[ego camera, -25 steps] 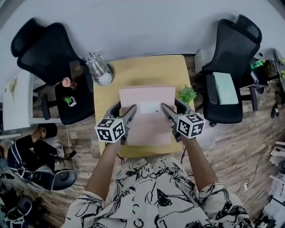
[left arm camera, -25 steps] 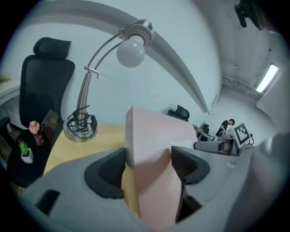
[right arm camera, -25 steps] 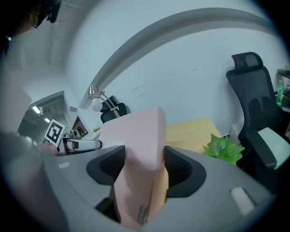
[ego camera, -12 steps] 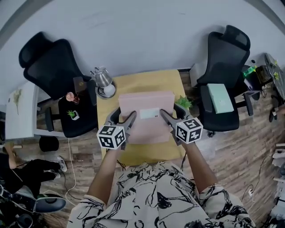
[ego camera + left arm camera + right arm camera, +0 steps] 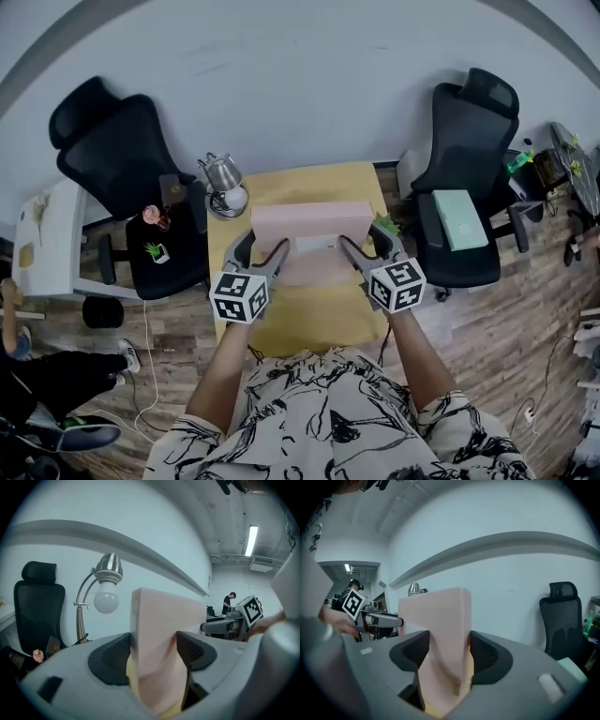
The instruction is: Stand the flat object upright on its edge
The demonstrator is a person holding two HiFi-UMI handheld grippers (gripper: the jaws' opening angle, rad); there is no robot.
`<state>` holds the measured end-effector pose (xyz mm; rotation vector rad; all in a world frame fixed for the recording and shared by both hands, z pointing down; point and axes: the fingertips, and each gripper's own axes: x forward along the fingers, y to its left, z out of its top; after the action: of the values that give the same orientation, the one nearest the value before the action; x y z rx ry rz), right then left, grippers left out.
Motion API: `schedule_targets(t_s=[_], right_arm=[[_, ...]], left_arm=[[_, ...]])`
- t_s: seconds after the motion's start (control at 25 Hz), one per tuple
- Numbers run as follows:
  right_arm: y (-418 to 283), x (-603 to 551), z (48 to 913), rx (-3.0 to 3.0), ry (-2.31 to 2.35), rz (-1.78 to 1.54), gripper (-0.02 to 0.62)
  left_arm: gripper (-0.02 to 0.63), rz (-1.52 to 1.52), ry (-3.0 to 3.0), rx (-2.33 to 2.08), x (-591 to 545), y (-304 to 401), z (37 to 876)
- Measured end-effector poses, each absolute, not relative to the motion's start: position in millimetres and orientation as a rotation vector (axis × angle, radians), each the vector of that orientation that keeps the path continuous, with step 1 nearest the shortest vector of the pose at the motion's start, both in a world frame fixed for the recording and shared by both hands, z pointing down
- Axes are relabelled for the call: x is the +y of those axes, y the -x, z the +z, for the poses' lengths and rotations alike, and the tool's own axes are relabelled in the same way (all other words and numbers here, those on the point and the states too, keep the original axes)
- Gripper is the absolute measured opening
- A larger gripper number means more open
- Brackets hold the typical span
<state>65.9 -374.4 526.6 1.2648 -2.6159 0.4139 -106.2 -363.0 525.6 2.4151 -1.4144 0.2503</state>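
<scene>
Across the last second the box (image 5: pixel 298 246) is tipping up off the table (image 5: pixel 309 319). In the head view its broad labelled face is showing far shorter than a moment ago, and a narrow edge face is now showing along its top, so it is leaving the flat and nearing upright, which I judge to be most of the turn the task asks for. Both grippers are rising and rolling with it. Whether its lower edge is still touching the table I cannot tell; what is left looks like finishing the tilt, setting that edge down square and letting go without a topple. On the left, the left gripper (image 5: pixel 267 244) is clamping the box's left end: in its own view its jaws are standing about half spread, each pad (image 5: pixel 112 660) pressing a broad face of the box (image 5: pixel 159 620), which is rising nearly vertical between them with the lamp (image 5: pixel 107 590) behind. On the right, the right gripper (image 5: pixel 367 242) is doing the same at the other end, its jaws likewise half spread and unchanged, the pads (image 5: pixel 485 656) squeezing the box (image 5: pixel 440 616) so that it is held from both ends above the table.
</scene>
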Motion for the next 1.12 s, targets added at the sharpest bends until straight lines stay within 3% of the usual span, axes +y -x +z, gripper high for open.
schedule_targets(t_s=[1.12], right_arm=[[-65.0,-365.3,511.4,-2.655,-1.313,0.211,0.279]], left_arm=[[0.308,0.223,-2.490,-1.461,-353.7,106.5,515.2]])
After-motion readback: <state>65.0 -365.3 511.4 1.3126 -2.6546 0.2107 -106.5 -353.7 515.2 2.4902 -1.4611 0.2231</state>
